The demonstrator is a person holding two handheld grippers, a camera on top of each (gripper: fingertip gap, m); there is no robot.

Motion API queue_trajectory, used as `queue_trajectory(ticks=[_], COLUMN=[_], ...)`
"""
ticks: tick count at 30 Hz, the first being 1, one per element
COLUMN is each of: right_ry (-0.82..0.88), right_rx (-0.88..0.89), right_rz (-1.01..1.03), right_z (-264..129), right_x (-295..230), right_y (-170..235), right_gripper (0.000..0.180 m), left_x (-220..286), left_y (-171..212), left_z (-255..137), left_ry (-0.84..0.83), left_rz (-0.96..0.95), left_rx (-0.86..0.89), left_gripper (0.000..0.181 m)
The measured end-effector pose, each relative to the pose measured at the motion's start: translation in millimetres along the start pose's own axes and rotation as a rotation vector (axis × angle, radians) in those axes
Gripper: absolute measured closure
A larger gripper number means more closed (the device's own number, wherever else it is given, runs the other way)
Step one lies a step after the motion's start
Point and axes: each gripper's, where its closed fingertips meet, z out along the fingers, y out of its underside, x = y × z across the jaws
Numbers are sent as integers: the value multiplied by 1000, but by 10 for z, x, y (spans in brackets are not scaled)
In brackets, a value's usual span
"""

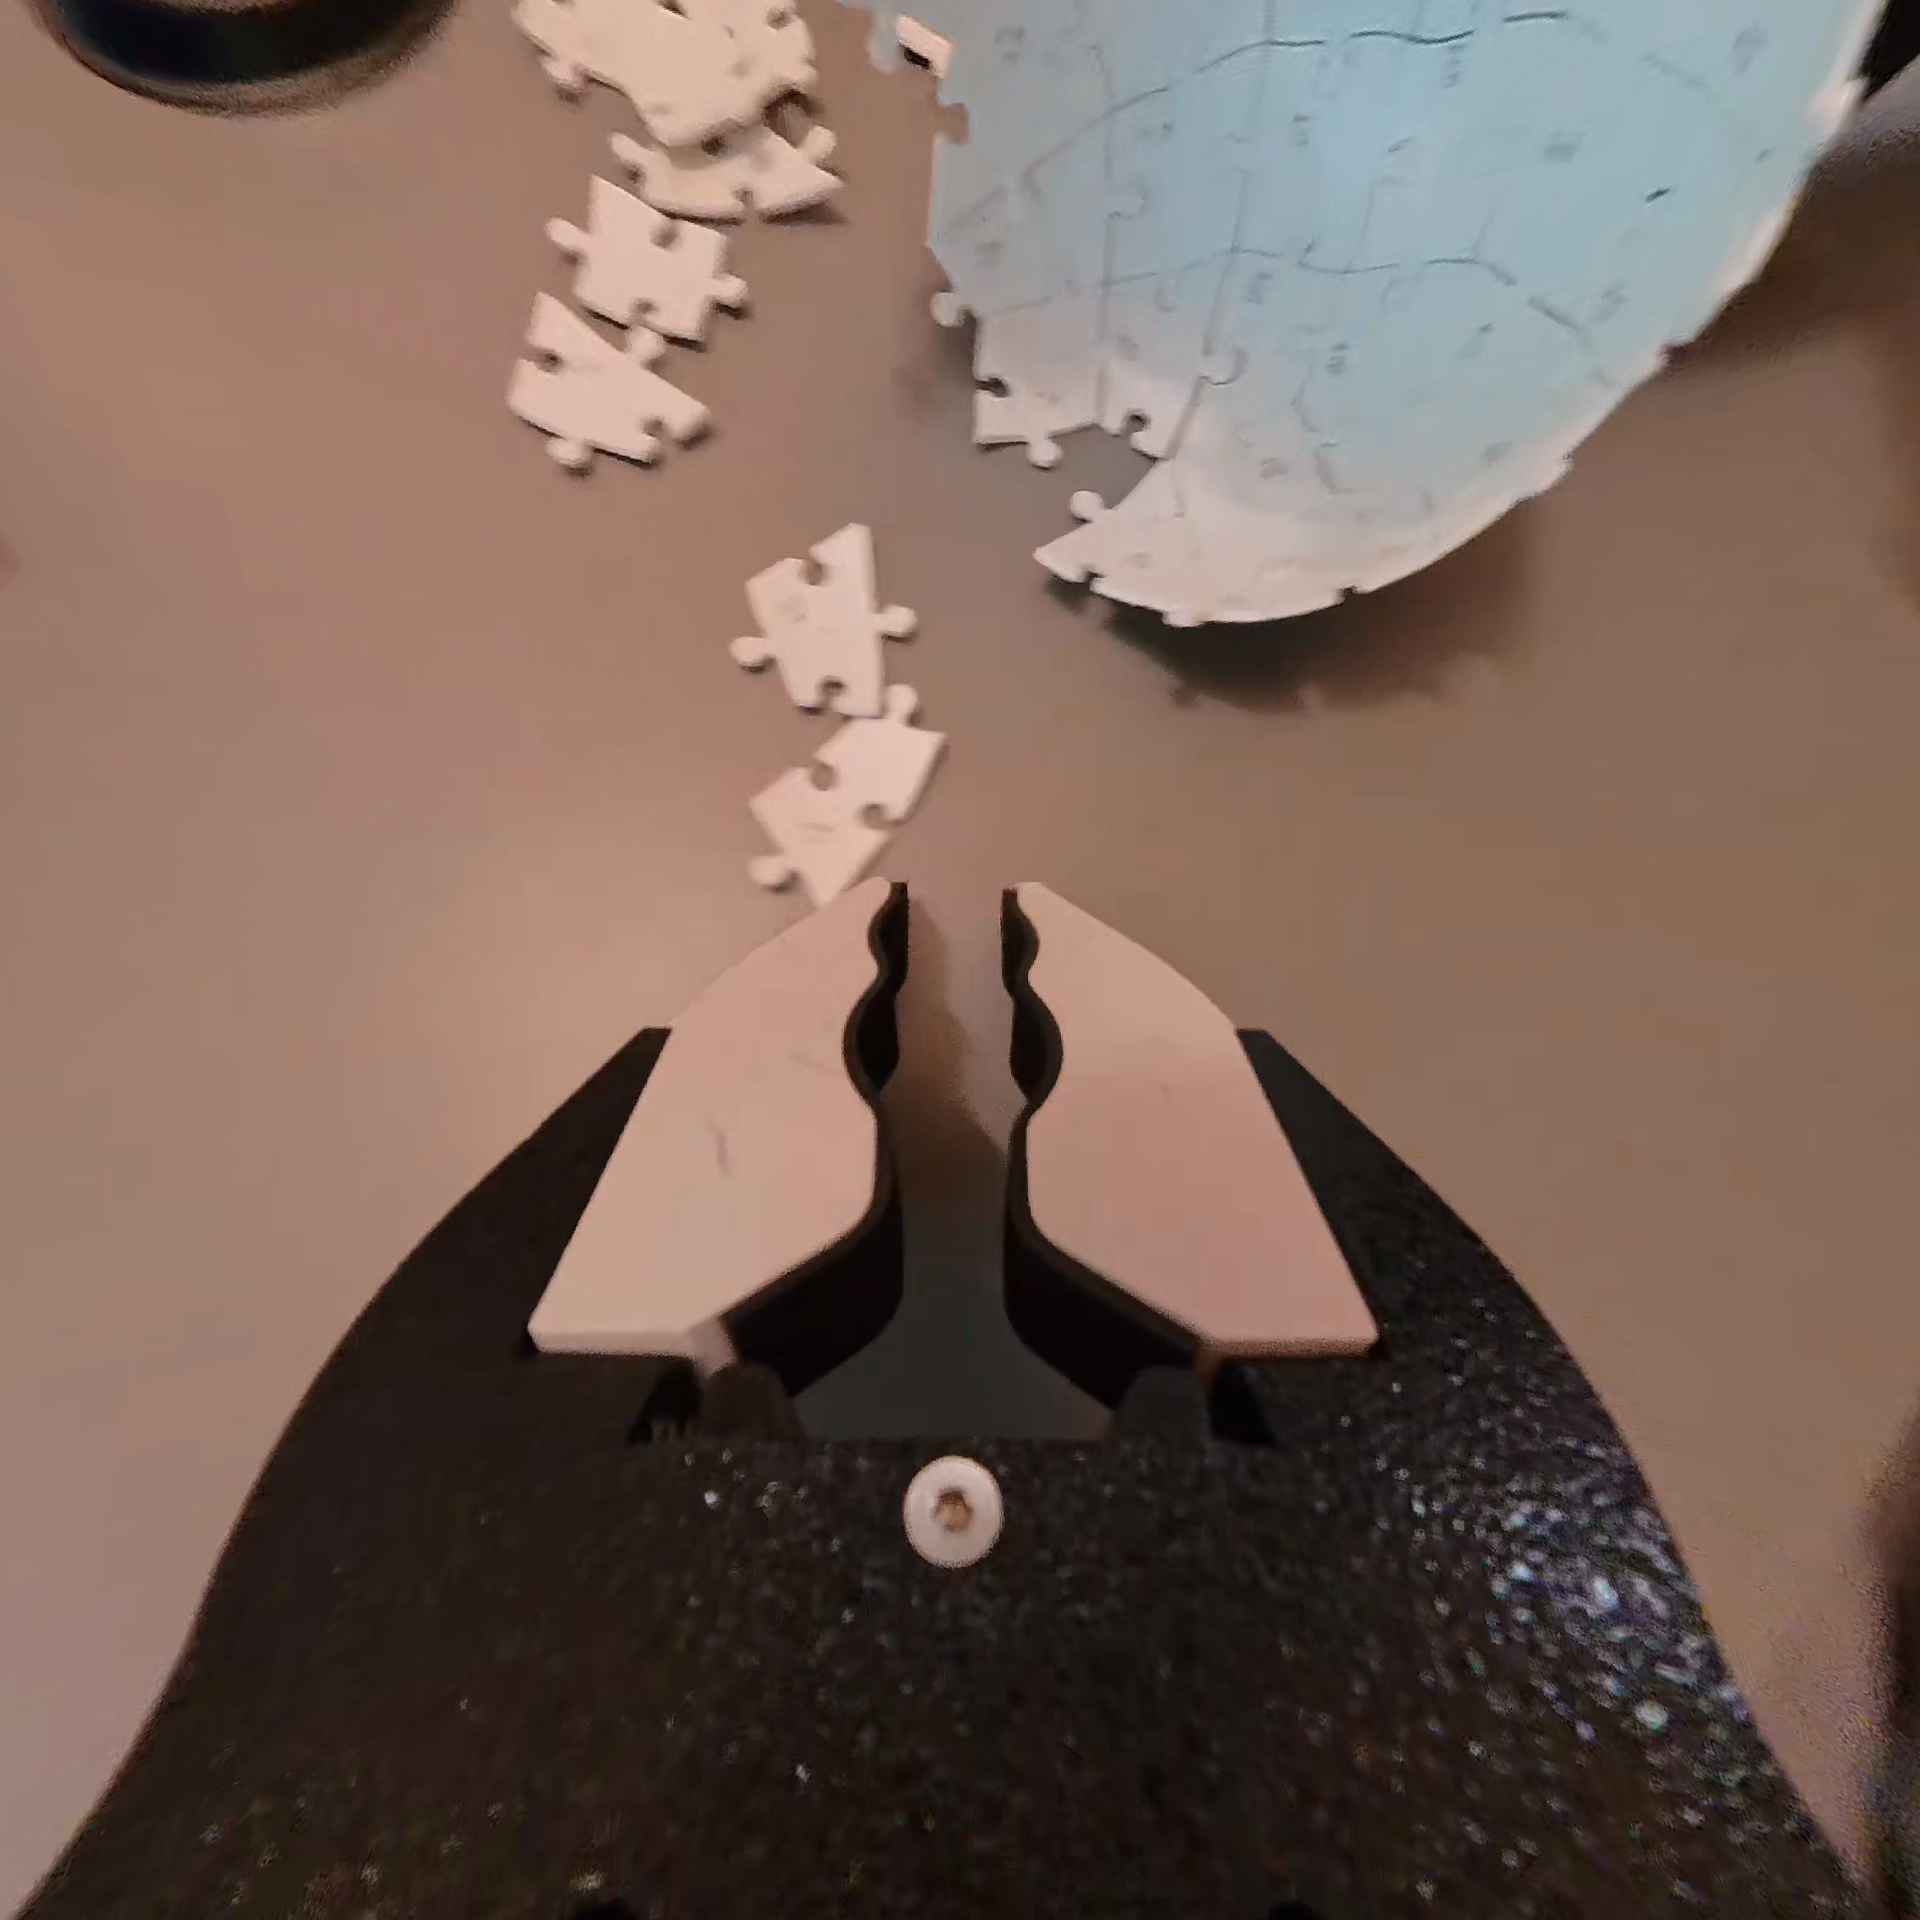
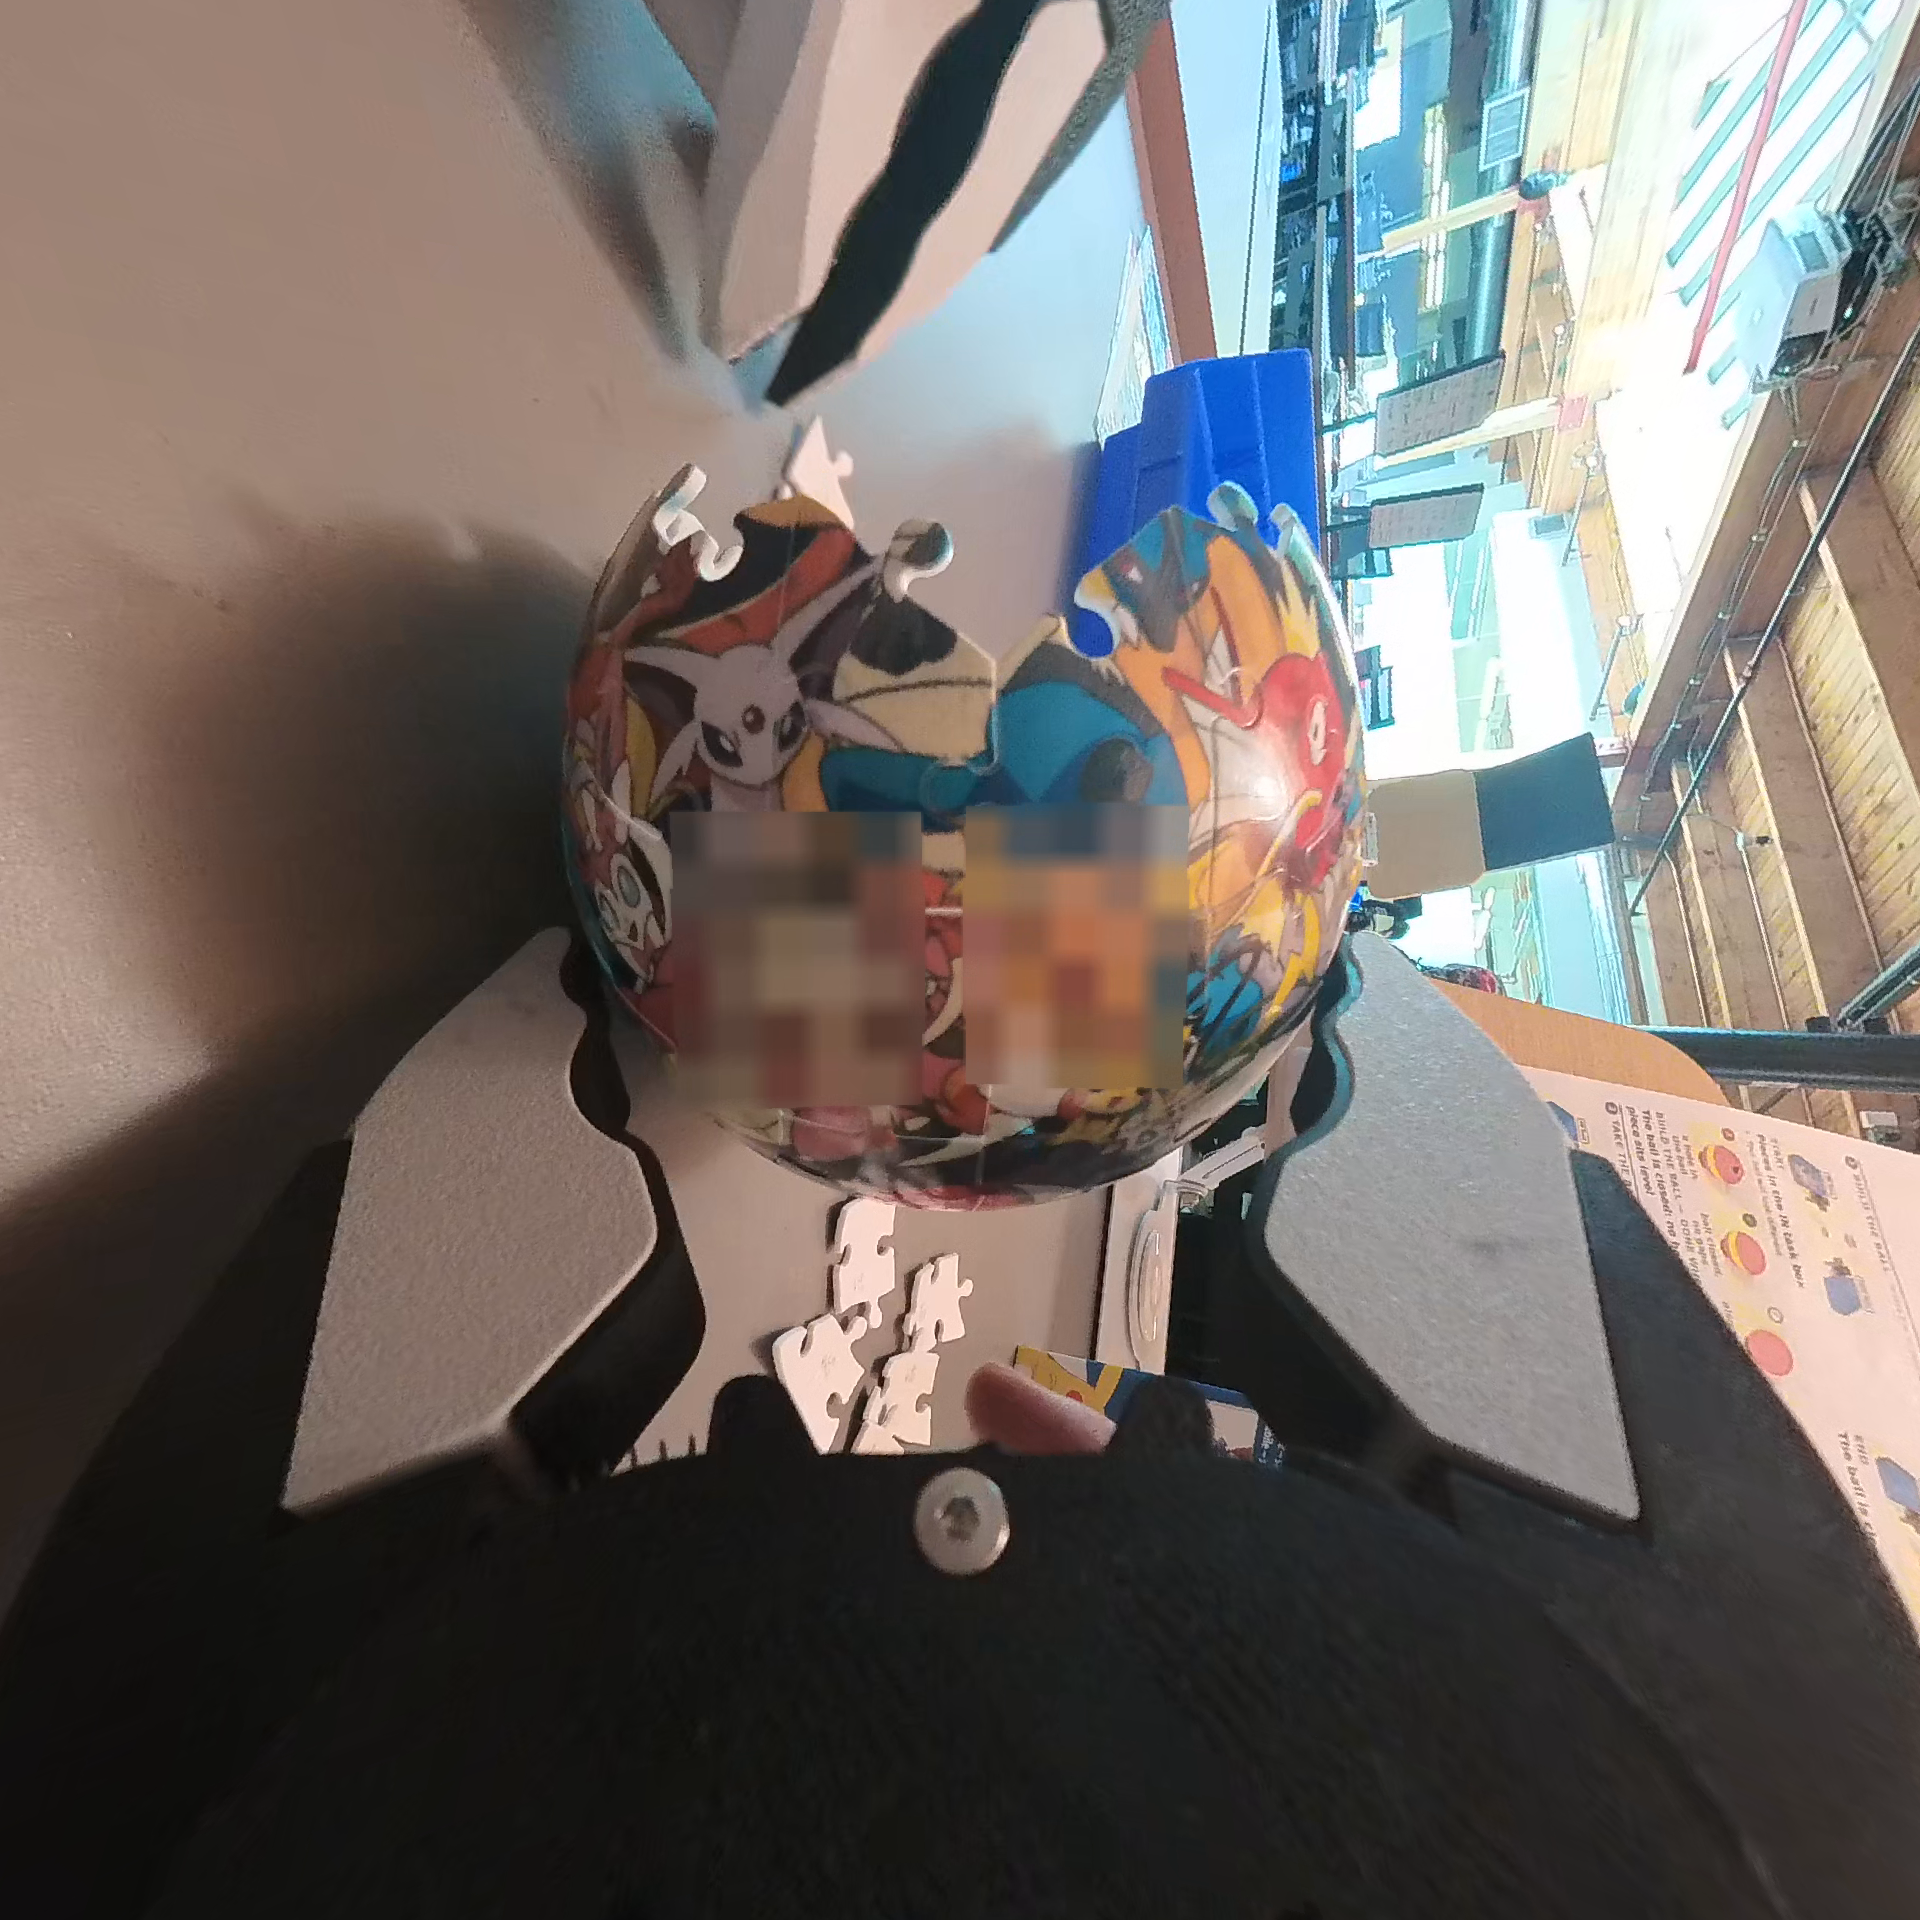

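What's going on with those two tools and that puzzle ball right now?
Left tool slightly open, empty, beside a loose puzzle piece. Right tool clamped on the unfinished puzzle ball. More loose pieces on the table.

1 puzzle ball point(image 2: 966, 831), about 7 loose pieces point(image 1: 826, 623), 2 tools.

Loose white cardboard puzzle pieces point(image 1: 831, 717) lie on the smooth grey desk point(image 1: 312, 727), beside the part-built round puzzle shell point(image 1: 1351, 312).
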Motion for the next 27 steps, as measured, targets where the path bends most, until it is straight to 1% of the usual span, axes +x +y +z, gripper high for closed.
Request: queue_trajectory(ticks=[2, 4, 5, 6, 7, 10, 12, 14, 17, 18, 19, 22, 27], right_ry=[-1, -1, -1, -1, 0, 0, 0, -1, 0, 0, 0, 0, 0], right_rx=[1, 3, 4, 3, 3, 1, 2, 3, 4, 4, 4, 4, 4], right_rz=[-1, -1, 1, 1, -1, -1, -2, -1, 2, 2, 2, 0, 0], right_z=[1, 4, 4, 5, 4, 4, 4, 4, 5, 4, 4, 5, 7], right_x=[-1, -1, -1, -1, -1, -2, -2, -2, -2, -2, -3, -2, -2], right_y=[-1, -4, -5, -6, -7, -7, -9, -9, -7, -7, -8, -11, -14], right_gripper=[53, 53, 53, 53, 53, 53, 53, 53, 53, 53, 53, 53, 53], left_x=[-199, -277, -275, -257, -240, -250, -240, -249, -254, -261, -270, -288, -269], left_y=[-38, -58, -51, -55, -60, -58, -61, -62, -63, -59, -53, -23, 3], left_z=[-37, -18, 16, 46, 66, 92, 100, 104, 104, 100, 91, 46, 36], left_ry=[-108, -137, -120, -90, -61, -29, -2, 7, 3, -7, -21, -51, -65], left_rz=[85, 168, 179, 167, 152, 139, 144, 128, 81, 71, 61, 24, -14], left_rx=[29, 42, 36, 33, 30, 13, 12, 9, 10, 10, 11, -2, -26], left_gripper=[162, 159, 159, 159, 155, 153, 153, 159, 159, 157, 150, 147, 151])
